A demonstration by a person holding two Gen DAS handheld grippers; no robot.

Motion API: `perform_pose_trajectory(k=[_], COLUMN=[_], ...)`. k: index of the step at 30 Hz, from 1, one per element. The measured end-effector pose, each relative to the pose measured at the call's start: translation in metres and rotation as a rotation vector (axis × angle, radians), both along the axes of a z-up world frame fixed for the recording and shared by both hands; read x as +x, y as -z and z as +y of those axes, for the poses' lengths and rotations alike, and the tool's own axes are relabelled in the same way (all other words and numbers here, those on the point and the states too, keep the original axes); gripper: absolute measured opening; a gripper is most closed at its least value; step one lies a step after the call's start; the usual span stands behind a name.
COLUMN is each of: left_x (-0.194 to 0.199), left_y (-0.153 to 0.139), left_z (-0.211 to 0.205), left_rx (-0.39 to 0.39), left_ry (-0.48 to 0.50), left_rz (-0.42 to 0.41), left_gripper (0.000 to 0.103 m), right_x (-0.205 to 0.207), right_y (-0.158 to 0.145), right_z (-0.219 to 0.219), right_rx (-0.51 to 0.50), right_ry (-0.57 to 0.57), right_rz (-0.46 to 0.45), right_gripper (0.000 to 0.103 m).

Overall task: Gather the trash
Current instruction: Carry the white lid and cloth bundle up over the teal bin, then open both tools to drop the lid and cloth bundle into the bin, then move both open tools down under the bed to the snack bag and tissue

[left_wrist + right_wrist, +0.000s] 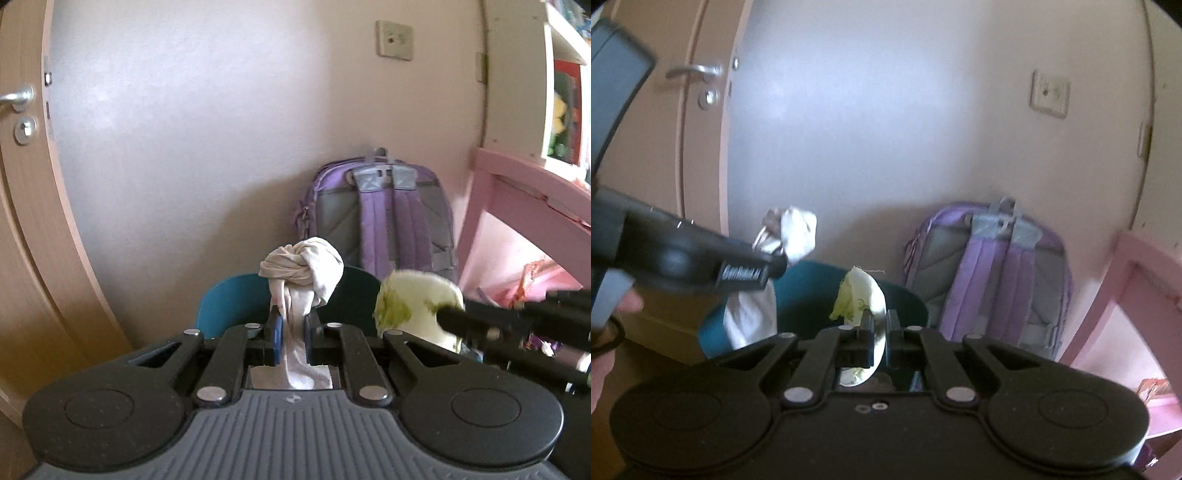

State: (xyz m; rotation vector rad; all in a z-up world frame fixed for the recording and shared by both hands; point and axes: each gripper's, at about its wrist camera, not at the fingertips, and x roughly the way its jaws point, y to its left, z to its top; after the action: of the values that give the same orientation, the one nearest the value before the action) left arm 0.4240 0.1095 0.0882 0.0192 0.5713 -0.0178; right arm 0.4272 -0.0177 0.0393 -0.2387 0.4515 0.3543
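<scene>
My left gripper (293,325) is shut on a crumpled white tissue (303,271) and holds it above the teal trash bin (225,299). In the right wrist view the left gripper (772,267) comes in from the left with the tissue (794,232) over the bin (801,291). My right gripper (879,325) is shut on a pale green lettuce leaf (858,295), also above the bin. In the left wrist view the leaf (413,306) shows at the right, held by the blurred right gripper (443,317).
A purple and grey backpack (380,218) leans on the wall behind the bin. A pink desk (524,195) stands at the right with clutter under it. A wooden door (22,184) is at the left.
</scene>
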Motion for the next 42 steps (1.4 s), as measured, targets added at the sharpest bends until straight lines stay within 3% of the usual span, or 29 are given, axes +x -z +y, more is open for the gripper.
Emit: perform_pose_trajectory(k=[5,11,18,20,24,26,27,32,42], left_x=[0.040,0.068,0.072,0.070,0.071,0.063,0.061,0.036,-0.041], left_y=[0.032,0.080,0.105,0.107,0.104,0.099,0.095,0.070,0.025], left_z=[0.012,0.009,0.006,0.005,-0.002,-0.002,-0.003,-0.011,-0.031], left_rx=[-0.048,-0.040,-0.031,-0.019,-0.014,-0.029,-0.041,-0.056,-0.015], left_ry=[-0.043,-0.041,-0.054,-0.057,-0.057,-0.068,-0.072,-0.045,-0.006], left_rz=[0.089,0.242,0.309,0.320,0.318,0.302,0.286,0.248,0.195], left_gripper=[0.011,0.011,0.012,0.018,0.038,0.073,0.078,0.079,0.080], right_x=[0.018,0.027,0.020,0.016,0.004,-0.005,-0.010,-0.045,-0.120], right_y=[0.025,0.041,0.040,0.037,0.028,0.021,0.017,-0.006,-0.027], right_z=[0.010,0.012,0.004,0.000,-0.011,-0.019,-0.024,-0.048,-0.083], right_rx=[-0.045,-0.066,-0.030,-0.014,0.001,0.025,0.037,0.080,0.102], right_ry=[-0.021,-0.015,-0.011,-0.016,-0.002,0.003,0.006,0.005,-0.037], right_rz=[0.059,0.116,0.131,0.141,0.132,0.120,0.114,0.088,0.089], right_gripper=[0.004,0.005,0.017,0.018,0.028,0.038,0.038,0.051,0.059])
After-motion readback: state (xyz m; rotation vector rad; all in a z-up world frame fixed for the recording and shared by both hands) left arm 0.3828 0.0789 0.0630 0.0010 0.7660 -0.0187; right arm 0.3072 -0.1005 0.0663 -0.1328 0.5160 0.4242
